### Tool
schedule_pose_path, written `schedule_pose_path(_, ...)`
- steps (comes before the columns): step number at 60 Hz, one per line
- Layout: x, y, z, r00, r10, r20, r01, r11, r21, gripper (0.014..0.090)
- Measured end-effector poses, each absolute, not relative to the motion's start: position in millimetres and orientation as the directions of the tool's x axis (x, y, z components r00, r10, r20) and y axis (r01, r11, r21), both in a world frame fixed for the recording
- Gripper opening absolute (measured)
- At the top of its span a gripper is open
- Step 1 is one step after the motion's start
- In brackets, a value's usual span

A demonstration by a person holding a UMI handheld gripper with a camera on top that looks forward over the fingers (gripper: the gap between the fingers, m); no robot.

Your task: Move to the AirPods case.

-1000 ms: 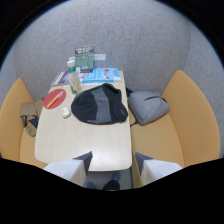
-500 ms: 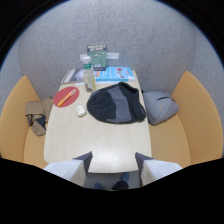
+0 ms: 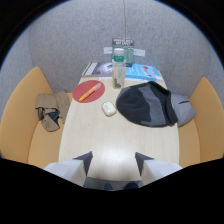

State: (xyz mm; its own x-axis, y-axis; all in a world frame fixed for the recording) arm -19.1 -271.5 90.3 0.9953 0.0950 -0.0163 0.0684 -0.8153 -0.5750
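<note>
My gripper (image 3: 112,162) sits level and high, pointing forward — both fingers (image 3: 81,164) spread wide apart with nothing between them, nothing touching either pad — just open air ahead of the tips.

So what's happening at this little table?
A person is holding a two-finger gripper over a pale table, aiming for the white AirPods case. The gripper is open and holds nothing. The case lies beyond the fingers, between a red plate with an orange marker and a dark hat. A bottle and books stand farther back.
</note>
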Motion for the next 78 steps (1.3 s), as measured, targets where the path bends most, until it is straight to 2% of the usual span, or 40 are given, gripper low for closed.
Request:
schedule_pose_path(18,-31.3,-221.7,66.9,0.997,0.083,0.003,0.069,-0.800,-0.596,0.0871)
schedule_pose_path(52,-33.8,-121.6,37.3,0.999,0.019,0.032,0.034,-0.773,-0.634,0.0873)
schedule_pose_path(78,-35.8,-104.4,29.7,1.000,0.003,0.024,0.018,-0.775,-0.631,0.0871)
